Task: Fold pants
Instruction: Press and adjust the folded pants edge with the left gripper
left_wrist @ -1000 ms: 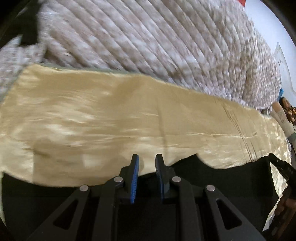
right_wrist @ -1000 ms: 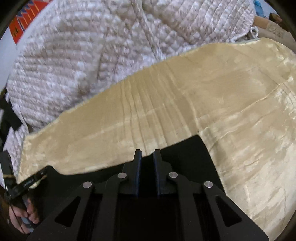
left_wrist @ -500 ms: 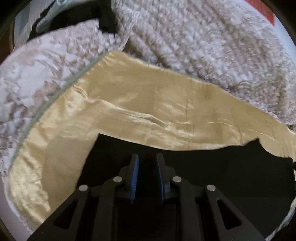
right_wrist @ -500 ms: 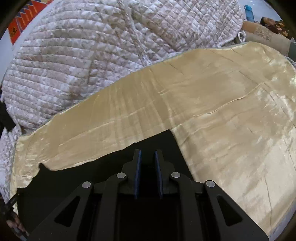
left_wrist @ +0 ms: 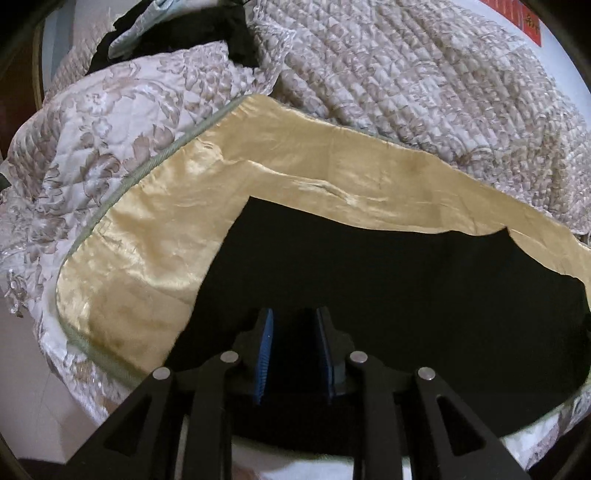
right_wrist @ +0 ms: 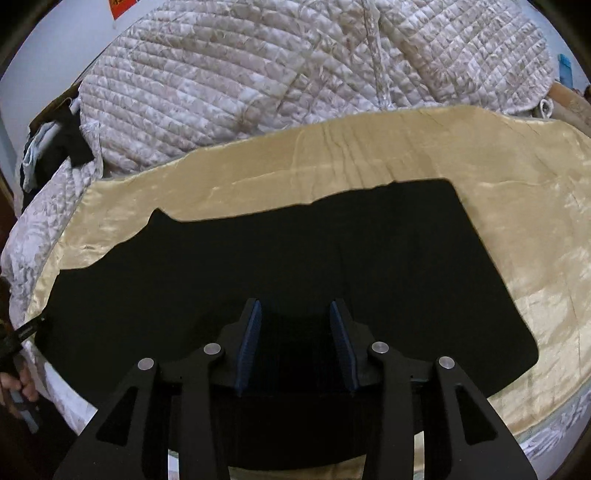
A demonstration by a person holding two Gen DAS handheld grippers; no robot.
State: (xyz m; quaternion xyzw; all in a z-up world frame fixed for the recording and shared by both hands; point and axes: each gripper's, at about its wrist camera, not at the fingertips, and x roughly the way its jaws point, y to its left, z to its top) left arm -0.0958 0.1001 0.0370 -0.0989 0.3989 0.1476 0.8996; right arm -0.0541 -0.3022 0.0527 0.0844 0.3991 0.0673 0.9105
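Black pants [right_wrist: 295,258], hand [right_wrist: 14,384] perhaps, right view only

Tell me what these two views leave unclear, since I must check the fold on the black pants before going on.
- Black pants: seams, layers and fold lines are lost in flat darkness in both views.
- Their near edge: hidden behind the right gripper and the left gripper.
- Whether either gripper pinches cloth: not readable, black on black.
- Dark clothes on the quilt: cut off by the left view's edge.
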